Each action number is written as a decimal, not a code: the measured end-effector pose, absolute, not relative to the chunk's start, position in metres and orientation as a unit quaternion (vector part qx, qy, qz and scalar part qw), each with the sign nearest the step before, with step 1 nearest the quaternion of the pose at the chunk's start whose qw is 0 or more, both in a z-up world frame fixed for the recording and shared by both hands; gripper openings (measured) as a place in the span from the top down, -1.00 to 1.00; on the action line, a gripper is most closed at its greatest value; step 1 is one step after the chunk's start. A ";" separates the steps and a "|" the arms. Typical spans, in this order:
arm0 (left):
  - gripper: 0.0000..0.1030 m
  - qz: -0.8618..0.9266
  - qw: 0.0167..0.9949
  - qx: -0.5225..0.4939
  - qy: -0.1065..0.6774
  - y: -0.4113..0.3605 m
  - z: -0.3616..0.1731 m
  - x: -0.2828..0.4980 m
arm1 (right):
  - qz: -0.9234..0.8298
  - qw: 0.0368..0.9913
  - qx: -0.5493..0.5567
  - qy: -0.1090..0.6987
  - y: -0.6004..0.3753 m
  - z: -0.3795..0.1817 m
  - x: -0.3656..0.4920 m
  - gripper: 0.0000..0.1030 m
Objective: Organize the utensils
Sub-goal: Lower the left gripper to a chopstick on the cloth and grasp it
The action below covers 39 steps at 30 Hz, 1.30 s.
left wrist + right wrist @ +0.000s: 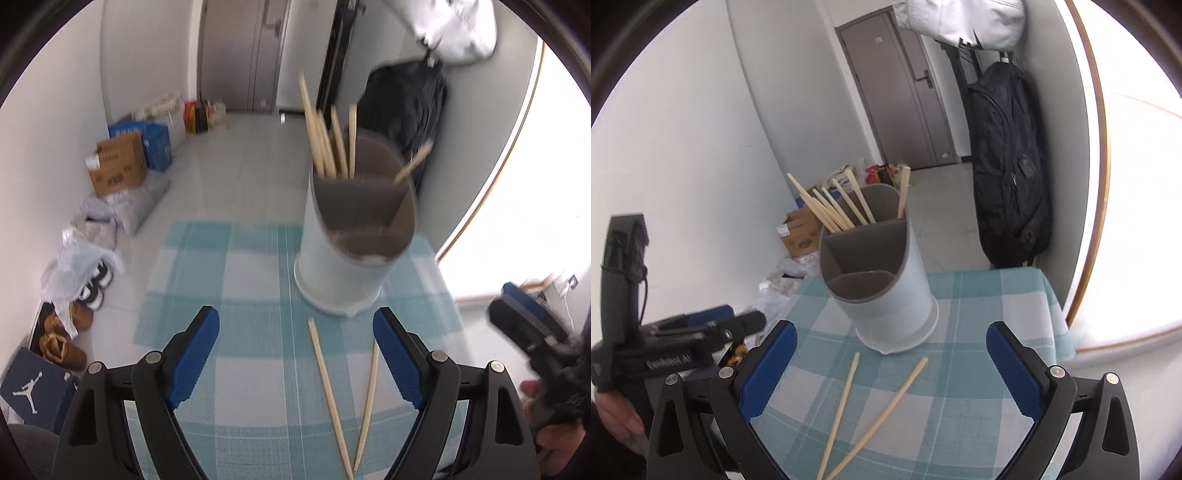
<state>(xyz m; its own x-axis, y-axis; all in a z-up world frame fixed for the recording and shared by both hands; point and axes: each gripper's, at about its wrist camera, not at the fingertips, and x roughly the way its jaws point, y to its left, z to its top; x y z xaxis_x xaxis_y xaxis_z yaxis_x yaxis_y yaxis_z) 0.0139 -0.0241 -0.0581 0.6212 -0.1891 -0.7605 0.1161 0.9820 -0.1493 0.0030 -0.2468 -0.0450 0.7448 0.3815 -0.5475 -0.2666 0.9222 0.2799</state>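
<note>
A grey-white utensil holder [343, 266] [886, 295] with inner compartments stands on the checked tablecloth [240, 277] [979, 295]. Several wooden chopsticks [325, 140] [834, 210] stand in its back compartment, and one chopstick [413, 162] [904, 192] leans apart at the right. Two loose chopsticks [328, 384] [842, 406] lie crossed on the cloth in front of the holder. My left gripper [295, 317] hangs open above them, gripping nothing. My right gripper [892, 328] is wide open and also holds nothing. Each gripper shows at the edge of the other's view, the right gripper [524, 325] and the left gripper [701, 328].
The small table ends just past the holder. A black backpack [406, 107] [1008, 166] hangs by the wall at the right, beside a bright window. Cardboard boxes [118, 166], bags and shoes [74, 321] line the floor at the left wall.
</note>
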 end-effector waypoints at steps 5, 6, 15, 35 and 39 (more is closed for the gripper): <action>-0.59 -0.080 0.868 -0.027 0.489 -0.033 -0.091 0.027 | 0.169 0.925 0.094 0.328 -0.252 -0.053 0.005 -1.00; -0.59 -0.073 0.862 -0.019 0.501 -0.035 -0.098 0.031 | 0.166 0.924 0.097 0.331 -0.254 -0.053 0.006 -1.00; -0.59 -0.061 0.838 0.016 0.542 -0.054 -0.120 0.048 | 0.159 0.911 0.147 0.352 -0.273 -0.055 0.013 -1.00; 0.92 -0.060 0.847 -0.009 0.527 -0.066 -0.127 0.037 | 0.144 0.904 0.202 0.347 -0.300 -0.058 0.015 -1.00; 0.94 -0.071 0.850 -0.033 0.521 -0.057 -0.117 0.036 | 0.136 0.900 0.196 0.364 -0.295 -0.065 0.020 -1.00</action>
